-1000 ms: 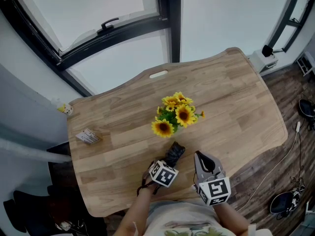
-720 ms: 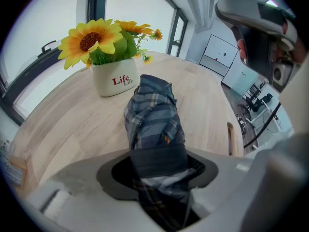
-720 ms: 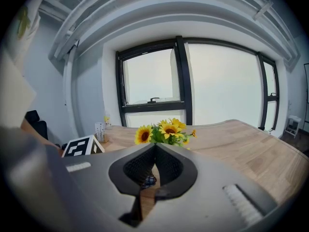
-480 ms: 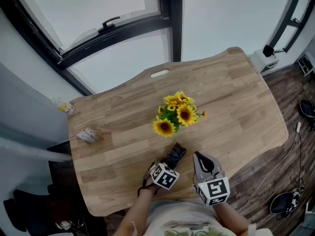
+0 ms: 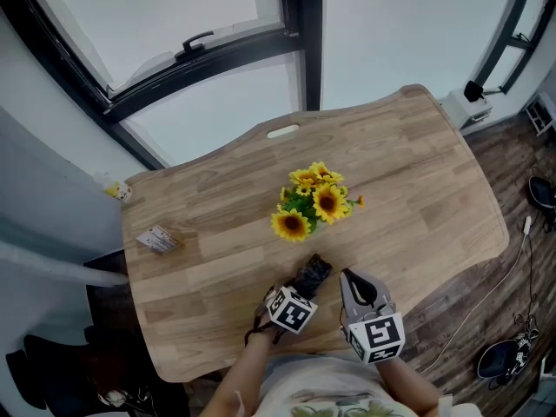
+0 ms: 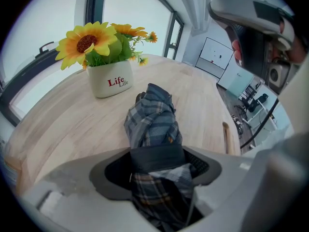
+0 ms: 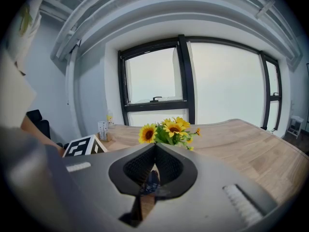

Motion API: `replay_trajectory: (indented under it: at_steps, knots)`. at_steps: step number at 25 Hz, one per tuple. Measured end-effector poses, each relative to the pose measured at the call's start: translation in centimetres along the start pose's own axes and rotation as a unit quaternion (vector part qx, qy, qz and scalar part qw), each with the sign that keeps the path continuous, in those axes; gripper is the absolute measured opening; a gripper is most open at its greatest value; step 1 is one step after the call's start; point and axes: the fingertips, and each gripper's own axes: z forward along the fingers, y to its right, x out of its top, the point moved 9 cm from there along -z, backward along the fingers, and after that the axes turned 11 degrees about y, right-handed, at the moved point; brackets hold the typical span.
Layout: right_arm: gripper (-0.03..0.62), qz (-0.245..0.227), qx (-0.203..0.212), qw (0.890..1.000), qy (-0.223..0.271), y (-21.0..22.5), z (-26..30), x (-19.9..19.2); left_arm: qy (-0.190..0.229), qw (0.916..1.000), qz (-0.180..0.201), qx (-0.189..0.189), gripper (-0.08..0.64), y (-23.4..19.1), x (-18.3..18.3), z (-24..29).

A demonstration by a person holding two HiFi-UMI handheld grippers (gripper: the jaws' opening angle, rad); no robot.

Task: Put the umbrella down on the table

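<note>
The left gripper (image 5: 300,290) is opening its jaws around the umbrella (image 6: 153,122) on the table (image 6: 63,129), the right gripper (image 7: 155,145) pressed together, empty; snagged fabric could drag it.

Soft, even daylight from the window (image 5: 156,24), faint shadows, fisheye-bent edges, dark corners.

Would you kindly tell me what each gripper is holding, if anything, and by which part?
Left gripper: jaws opening around the strapped middle of the folded umbrella, letting go. Right gripper: shut, holding nothing.
</note>
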Motion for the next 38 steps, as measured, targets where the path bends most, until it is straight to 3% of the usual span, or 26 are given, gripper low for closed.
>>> replay_trajectory:
  at_steps: [3,11,14,18,25,30,38]
  knots:
    - [0.000,0.000,0.000,1.000,0.001,-0.1,-0.1,0.0,0.009,0.9999,-0.008,0.005,0.344,-0.2,0.3,0.0]
    - [0.000,0.000,0.001,1.000,0.006,-0.4,-0.5,0.3,0.052,0.9983,-0.026,0.006,0.350,-1.0,2.2,-2.9]
    - [0.000,0.000,0.002,1.000,0.009,-0.5,-0.6,0.4,0.095,0.9943,-0.047,0.009,0.350,-1.5,3.7,-5.1]
    - [0.000,0.000,0.002,1.000,0.015,-0.7,-0.9,0.6,0.171,0.9823,-0.074,0.019,0.348,-2.1,5.6,-8.5]
    - [-0.002,-0.005,0.012,1.000,0.026,-1.8,-1.3,1.3,0.268,0.9591,-0.078,0.045,0.208,-1.7,7.9,-14.3]
    - [-0.002,-0.004,0.017,0.999,0.036,-2.6,-1.5,1.9,0.311,0.9474,-0.058,0.051,0.019,-0.3,8.8,-16.8]
    - [-0.002,-0.006,0.022,0.999,0.048,-3.4,-2.2,2.4,0.335,0.9395,-0.051,0.051,0.005,0.6,8.7,-18.8]
